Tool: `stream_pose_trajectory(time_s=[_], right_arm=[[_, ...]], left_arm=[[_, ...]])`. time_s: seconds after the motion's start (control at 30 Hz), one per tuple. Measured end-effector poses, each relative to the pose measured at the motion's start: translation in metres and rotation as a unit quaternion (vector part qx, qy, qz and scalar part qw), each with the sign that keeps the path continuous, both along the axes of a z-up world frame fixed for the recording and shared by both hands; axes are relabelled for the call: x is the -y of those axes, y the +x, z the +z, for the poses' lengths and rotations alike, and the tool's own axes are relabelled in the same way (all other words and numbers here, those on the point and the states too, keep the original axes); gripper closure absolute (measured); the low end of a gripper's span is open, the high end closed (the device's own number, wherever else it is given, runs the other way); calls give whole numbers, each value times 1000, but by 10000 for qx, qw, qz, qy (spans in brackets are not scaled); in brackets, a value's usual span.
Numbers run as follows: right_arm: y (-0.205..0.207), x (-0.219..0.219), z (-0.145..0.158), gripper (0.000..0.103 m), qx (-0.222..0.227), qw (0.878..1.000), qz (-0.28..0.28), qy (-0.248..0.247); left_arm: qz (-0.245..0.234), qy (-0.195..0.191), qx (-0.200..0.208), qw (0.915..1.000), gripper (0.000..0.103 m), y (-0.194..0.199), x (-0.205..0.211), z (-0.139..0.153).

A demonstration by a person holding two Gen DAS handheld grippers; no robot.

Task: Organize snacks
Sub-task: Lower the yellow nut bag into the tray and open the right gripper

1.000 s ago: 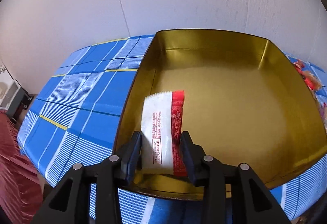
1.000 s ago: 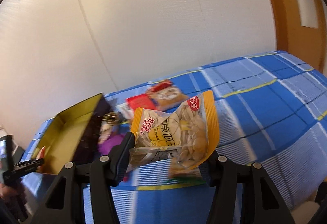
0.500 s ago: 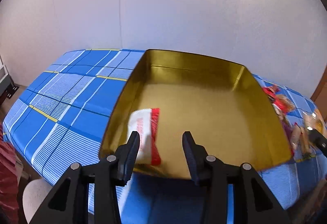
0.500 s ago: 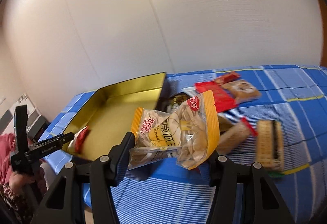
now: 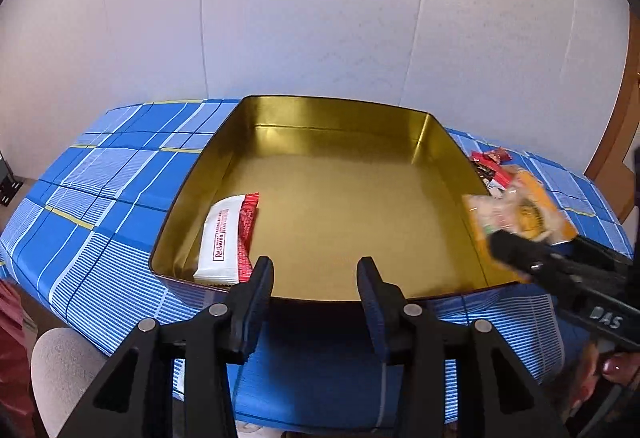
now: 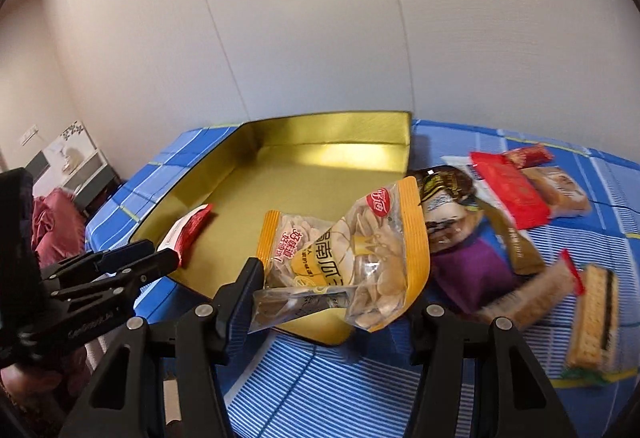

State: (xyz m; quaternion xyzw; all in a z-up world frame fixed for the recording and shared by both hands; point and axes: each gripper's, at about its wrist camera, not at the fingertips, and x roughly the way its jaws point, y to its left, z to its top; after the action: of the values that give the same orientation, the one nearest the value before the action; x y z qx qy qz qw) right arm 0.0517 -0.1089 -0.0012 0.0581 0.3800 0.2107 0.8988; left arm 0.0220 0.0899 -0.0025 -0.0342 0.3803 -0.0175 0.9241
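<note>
The glossy orange seed packet (image 6: 352, 258), blurred in the left view, is pinched in the right gripper (image 6: 336, 294) above the gold tin's (image 5: 452, 142) near rim. Left gripper (image 5: 316, 278) gapes empty; the white-red wrapper (image 5: 228, 238) lies inside the tin.
</note>
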Motion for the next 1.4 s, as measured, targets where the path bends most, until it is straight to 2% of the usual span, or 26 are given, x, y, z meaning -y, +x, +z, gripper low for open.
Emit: stream_pose_trajectory(time_s=[0.3,0.5,0.6,0.73,0.97,1.17,1.4], right_arm=[[12,-18,-5,43,-166,9958,685,-577],[10,-1,-2,41,-150,9990,410,-5],[3,4,1,41,-39,9996,279,85],[-10,20,3,41,70,9999,-41,84],[-24,69,1,41,-110,9955,-914,243],[-34,117,-7,41,-364,9838,-1717,368],[-51,163,-18,41,-483,9673,-2488,119]], left_arm=[[52,-111,32,9999,59,-4,0,3],[-7,-164,-68,9998,59,-3,2,0],[-47,-183,-60,9998,59,-5,5,-1],[-176,-233,-29,9996,59,-9,11,0],[-648,-447,-56,9969,59,-15,30,-1],[-1083,-339,-48,9935,59,-23,52,0],[-1387,-210,-79,9901,59,-29,70,-2]])
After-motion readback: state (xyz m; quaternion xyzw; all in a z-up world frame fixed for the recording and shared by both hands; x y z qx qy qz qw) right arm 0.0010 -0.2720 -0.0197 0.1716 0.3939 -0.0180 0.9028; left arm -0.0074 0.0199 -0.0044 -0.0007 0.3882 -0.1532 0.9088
